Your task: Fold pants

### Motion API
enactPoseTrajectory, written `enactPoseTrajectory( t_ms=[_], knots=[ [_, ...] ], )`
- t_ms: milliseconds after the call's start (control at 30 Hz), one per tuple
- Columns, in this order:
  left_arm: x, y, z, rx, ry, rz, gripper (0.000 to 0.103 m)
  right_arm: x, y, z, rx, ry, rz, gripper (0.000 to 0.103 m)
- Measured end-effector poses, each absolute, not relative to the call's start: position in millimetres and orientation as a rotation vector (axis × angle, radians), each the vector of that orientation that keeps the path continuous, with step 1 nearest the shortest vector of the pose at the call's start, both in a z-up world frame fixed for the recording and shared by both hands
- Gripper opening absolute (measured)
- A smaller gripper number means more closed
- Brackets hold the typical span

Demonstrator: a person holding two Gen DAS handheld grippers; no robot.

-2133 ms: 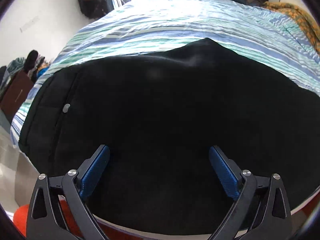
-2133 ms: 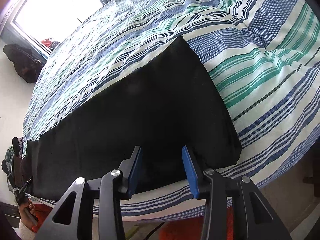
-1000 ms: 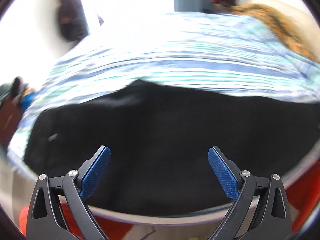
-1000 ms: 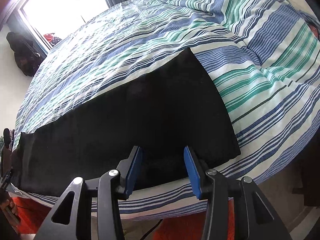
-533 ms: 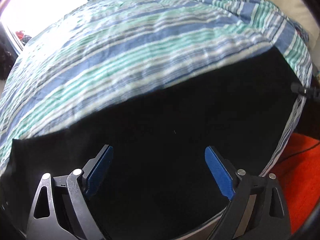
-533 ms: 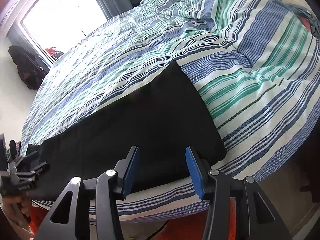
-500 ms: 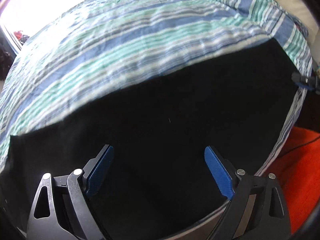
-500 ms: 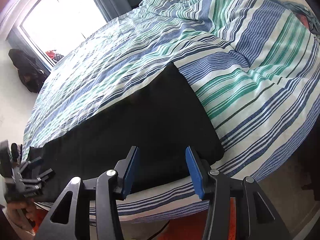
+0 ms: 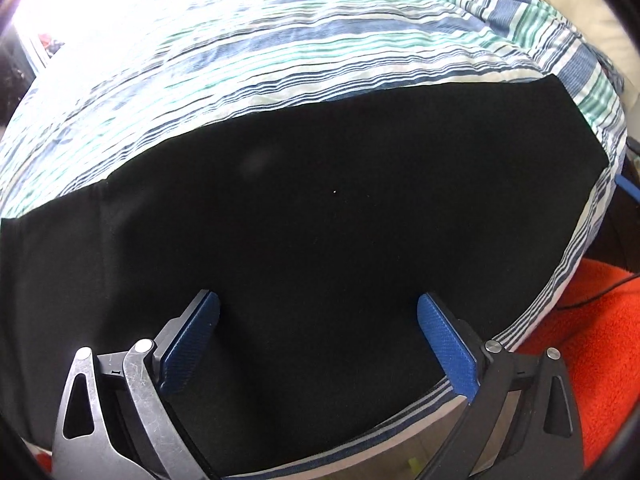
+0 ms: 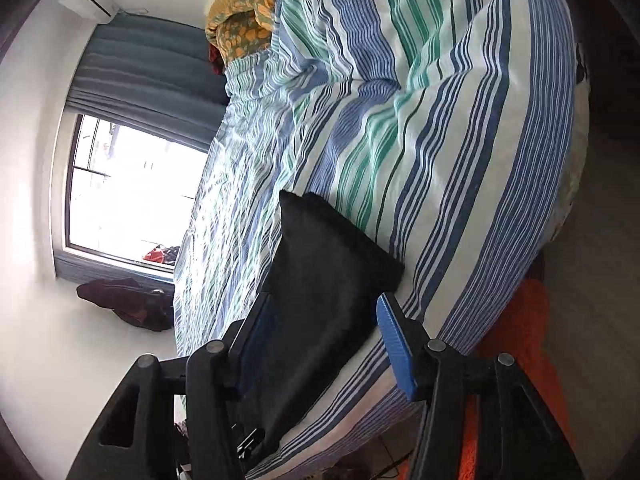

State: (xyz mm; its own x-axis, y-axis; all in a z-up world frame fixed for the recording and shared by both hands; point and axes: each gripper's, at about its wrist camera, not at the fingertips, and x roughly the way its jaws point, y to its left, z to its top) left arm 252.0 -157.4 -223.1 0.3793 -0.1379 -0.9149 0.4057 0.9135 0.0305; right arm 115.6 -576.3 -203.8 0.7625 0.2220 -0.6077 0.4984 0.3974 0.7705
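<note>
Long black cloth pants [image 9: 320,208] lie flat along the near edge of a bed covered by a blue, green and white striped sheet [image 9: 304,52]. The left gripper [image 9: 316,320] hovers over them, jaws spread wide and still opening, grasping nothing. The right gripper [image 10: 324,324], jaws opening, is empty above the pants' end.

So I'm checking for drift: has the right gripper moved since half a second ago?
Yes. The right gripper has rolled: the window now lies sideways at the left, and the black pants run upward between its opening jaws.
</note>
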Motion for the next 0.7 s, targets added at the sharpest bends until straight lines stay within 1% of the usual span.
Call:
enactPoseTrajectory(
  t_ms=[100,233,267,367,467,500,533,567,700],
  knots=[
    [252.7,-156.5,-222.0,0.265,1.132,-0.353,0.1,137.9,-569.7,-212.0,1.127,0.842,-0.23,0.054],
    [255.6,-156.6,-221.4,0.263,1.136,-0.356,0.1,158.5,-568.1,-229.4,1.111,0.897,-0.26,0.054],
    [254.3,-152.9,-219.2,0.264,1.134,-0.355,0.1,159.2,-568.4,-230.3,1.119,0.87,-0.254,0.056],
    [251.6,-149.6,-218.2,0.264,1.124,-0.351,0.1,155.4,-569.1,-224.9,1.139,0.754,-0.224,0.056],
    [248.6,-149.1,-219.8,0.266,1.11,-0.346,0.1,157.2,-567.4,-227.8,1.121,0.752,-0.232,0.056],
    [246.7,-147.7,-219.9,0.27,1.105,-0.342,0.1,162.0,-565.1,-228.7,1.096,0.773,-0.241,0.049],
    [245.5,-148.5,-220.5,0.275,1.099,-0.339,0.1,166.9,-562.5,-227.5,1.047,0.806,-0.262,0.037],
    [244.5,-148.5,-220.6,0.277,1.096,-0.34,0.1,170.5,-558.8,-223.4,1.001,0.814,-0.273,0.01],
    [247.5,-141.4,-214.7,0.267,1.129,-0.388,0.1,168.0,-539.7,-186.4,0.816,0.742,-0.288,0.009]
  ],
)
